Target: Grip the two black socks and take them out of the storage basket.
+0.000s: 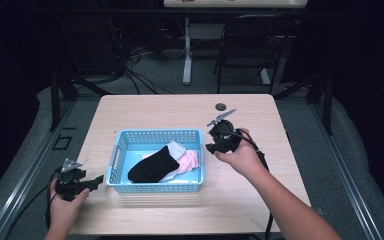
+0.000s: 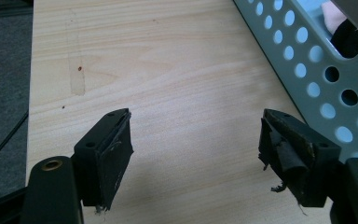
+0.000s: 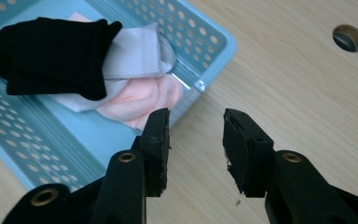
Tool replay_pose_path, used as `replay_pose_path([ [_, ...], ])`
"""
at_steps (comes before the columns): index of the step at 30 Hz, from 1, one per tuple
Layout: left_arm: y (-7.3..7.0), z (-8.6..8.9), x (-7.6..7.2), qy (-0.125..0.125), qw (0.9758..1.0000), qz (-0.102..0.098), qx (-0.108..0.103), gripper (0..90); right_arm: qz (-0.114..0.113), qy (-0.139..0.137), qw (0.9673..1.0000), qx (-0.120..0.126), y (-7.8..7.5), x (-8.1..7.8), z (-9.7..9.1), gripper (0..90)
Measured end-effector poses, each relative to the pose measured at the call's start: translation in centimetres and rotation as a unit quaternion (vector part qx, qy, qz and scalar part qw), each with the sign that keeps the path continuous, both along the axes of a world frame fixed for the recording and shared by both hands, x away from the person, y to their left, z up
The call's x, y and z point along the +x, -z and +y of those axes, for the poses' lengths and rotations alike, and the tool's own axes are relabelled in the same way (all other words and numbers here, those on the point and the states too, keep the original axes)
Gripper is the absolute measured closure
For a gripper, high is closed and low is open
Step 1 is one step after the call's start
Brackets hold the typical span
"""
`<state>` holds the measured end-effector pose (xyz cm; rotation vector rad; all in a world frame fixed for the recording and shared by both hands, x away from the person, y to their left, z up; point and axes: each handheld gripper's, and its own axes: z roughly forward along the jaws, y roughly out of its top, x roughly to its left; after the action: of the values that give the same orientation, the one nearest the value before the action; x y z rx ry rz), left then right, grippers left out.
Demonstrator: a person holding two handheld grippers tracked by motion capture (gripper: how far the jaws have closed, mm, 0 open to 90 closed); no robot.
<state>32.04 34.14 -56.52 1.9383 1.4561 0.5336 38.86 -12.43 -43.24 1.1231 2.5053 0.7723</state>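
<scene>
A light blue perforated basket sits in the middle of the wooden table. In it lie a black sock, a white sock and a pink sock, piled together. My left gripper rests at the table's front left, just left of the basket, jaws wide open and empty. My right gripper hovers at the basket's right rim, open with nothing between its fingers; the black sock, white sock and pink sock lie just ahead of it.
A round cable hole is in the table's far side, also seen as the hole. A black chair and a table leg stand beyond. Bare wood lies right of the basket and along the front edge.
</scene>
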Motion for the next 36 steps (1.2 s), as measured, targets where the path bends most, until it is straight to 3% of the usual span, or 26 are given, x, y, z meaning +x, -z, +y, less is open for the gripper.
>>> replay_pose_path([
  [4, 0.0, 0.0, 0.0, -0.001, 1.0, 0.001, 0.0, 25.4, 0.008, -0.015, 0.9998, -0.005, -0.7, 0.3, 1.5, 64.3],
  [5, 0.0, 0.0, 0.0, -0.001, 1.0, 0.002, 0.001, 25.4, 0.02, -0.028, 0.9993, -0.011, -1.1, 0.6, 2.7, 66.3],
  [12, 0.0, 0.0, 0.0, -0.001, 1.0, 0.003, 0.0, 25.5, 0.046, -0.045, 0.9975, -0.03, -1.2, 1.5, 5.4, 68.0],
  [13, 0.0, 0.0, 0.1, 0.0, 1.0, 0.004, 0.0, 25.5, 0.066, -0.049, 0.9957, -0.043, -0.9, 2.0, 6.4, 68.6],
  [15, 0.1, 0.0, 0.1, 0.0, 1.0, 0.004, 0.0, 25.5, 0.081, -0.049, 0.9944, -0.048, -0.5, 2.4, 7.2, 68.6],
  [21, 0.1, 0.0, 0.1, 0.002, 1.0, 0.003, 0.001, 25.5, 0.103, -0.064, 0.9902, -0.068, 0.6, 3.4, 9.9, 67.7],
  [28, 0.0, 0.0, 0.1, 0.002, 1.0, 0.003, 0.0, 25.5, 0.139, -0.066, 0.9859, -0.066, 3.0, 4.5, 12.2, 66.8],
  [32, 0.0, 0.0, 0.2, 0.003, 1.0, 0.004, -0.001, 25.5, 0.147, -0.059, 0.9851, -0.067, 4.1, 4.9, 13.0, 65.4],
  [36, 0.0, 0.0, 0.2, 0.004, 1.0, 0.004, -0.001, 25.6, 0.157, -0.054, 0.9847, -0.052, 5.2, 5.3, 13.3, 65.0],
])
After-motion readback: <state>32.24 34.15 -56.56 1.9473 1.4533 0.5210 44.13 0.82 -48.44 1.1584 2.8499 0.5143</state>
